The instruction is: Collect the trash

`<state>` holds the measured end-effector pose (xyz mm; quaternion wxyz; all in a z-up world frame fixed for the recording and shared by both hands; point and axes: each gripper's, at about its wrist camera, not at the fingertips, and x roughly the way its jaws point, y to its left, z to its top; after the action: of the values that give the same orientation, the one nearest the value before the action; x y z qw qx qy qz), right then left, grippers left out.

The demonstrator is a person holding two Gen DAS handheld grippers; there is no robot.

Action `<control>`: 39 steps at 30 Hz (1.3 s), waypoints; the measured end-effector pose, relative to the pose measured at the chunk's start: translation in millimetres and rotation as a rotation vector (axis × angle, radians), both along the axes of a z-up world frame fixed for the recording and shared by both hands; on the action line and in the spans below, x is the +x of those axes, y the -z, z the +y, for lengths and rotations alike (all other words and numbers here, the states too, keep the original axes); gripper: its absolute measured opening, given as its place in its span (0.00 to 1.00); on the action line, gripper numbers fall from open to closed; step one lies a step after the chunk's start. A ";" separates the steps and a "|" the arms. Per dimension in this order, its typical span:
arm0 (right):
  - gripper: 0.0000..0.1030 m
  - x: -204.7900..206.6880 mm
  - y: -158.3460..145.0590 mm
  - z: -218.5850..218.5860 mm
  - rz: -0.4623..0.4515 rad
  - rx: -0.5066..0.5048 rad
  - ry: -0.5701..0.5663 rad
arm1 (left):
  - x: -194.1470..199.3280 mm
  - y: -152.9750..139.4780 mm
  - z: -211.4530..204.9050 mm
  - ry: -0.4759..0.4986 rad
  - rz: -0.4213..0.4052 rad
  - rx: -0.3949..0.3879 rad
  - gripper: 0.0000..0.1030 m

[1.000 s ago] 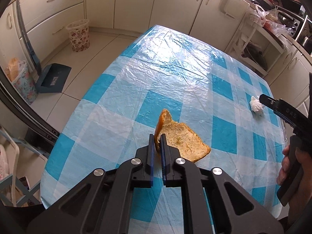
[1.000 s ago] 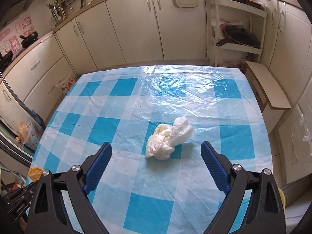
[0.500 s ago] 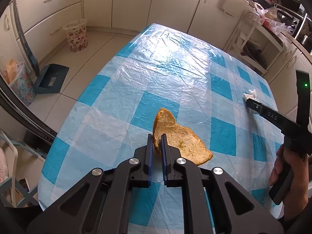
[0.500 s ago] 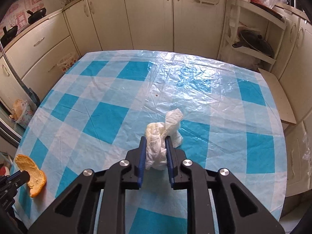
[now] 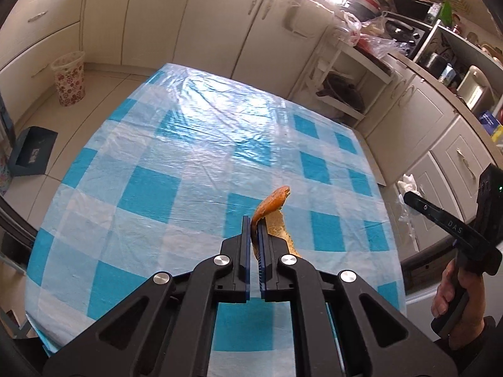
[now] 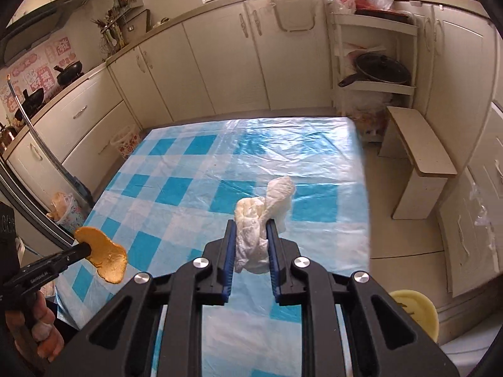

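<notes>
Kitchen scene centred on a desk (image 5: 188, 169) draped in a blue-and-white checked cloth under clear, wrinkled plastic. The left hand-held gripper (image 5: 254, 229) is clamped on an orange-brown bread slice (image 5: 272, 202), held clear above the near part of the desk. The right hand-held gripper (image 6: 251, 235), whose side reads "DAS" in the left wrist view, is pinching a crumpled white tissue (image 6: 264, 216), lifted above the desk near its right edge; its jaws closed on the tissue within the last second. The desk top is otherwise bare. Cream cabinets (image 5: 220, 22) ring the desk, with tiled floor between. A floral wastebasket (image 5: 69, 78) stands on the floor beyond the desk's far left corner. A wooden bench (image 6: 418, 160) sits off the desk's right side.
</notes>
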<state>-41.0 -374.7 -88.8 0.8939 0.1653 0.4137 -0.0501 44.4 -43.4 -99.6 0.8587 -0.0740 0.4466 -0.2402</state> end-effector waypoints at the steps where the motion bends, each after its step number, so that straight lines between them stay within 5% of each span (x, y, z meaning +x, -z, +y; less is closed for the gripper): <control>1: 0.19 -14.2 1.0 -11.5 0.008 -0.003 0.030 | -5.8 -4.4 -9.2 0.026 -0.011 -0.001 0.04; 7: 0.20 -86.4 46.0 -76.2 0.159 0.023 0.197 | -54.3 -18.8 -99.2 0.229 -0.037 -0.002 0.04; 13: 0.23 -110.3 115.7 -113.1 0.355 0.141 0.263 | -102.4 -6.2 -200.1 0.391 -0.018 0.031 0.04; 15: 0.38 -113.1 129.8 -121.5 0.385 0.187 0.282 | -115.3 1.2 -231.3 0.424 -0.008 0.052 0.04; 16: 0.53 -114.9 133.1 -125.3 0.393 0.192 0.299 | -120.0 5.3 -244.7 0.434 -0.001 0.064 0.04; 21: 0.63 -128.2 123.9 -151.1 0.316 0.269 0.425 | -131.3 30.9 -288.8 0.470 0.035 0.128 0.04; 29: 0.74 -152.8 56.7 -170.4 0.018 0.233 0.577 | -134.4 67.5 -341.5 0.502 0.110 0.243 0.08; 33: 0.85 -162.8 24.1 -164.2 -0.093 0.135 0.590 | -137.5 74.4 -356.7 0.518 0.127 0.271 0.40; 39: 0.91 -178.5 -17.1 -145.0 -0.169 -0.041 0.628 | -146.5 40.9 -324.5 0.479 0.019 0.272 0.64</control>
<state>-219.4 -519.7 -71.7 0.8690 0.2706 0.2659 -0.3177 -102.0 -367.9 -140.5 0.7752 0.1476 0.4875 -0.3737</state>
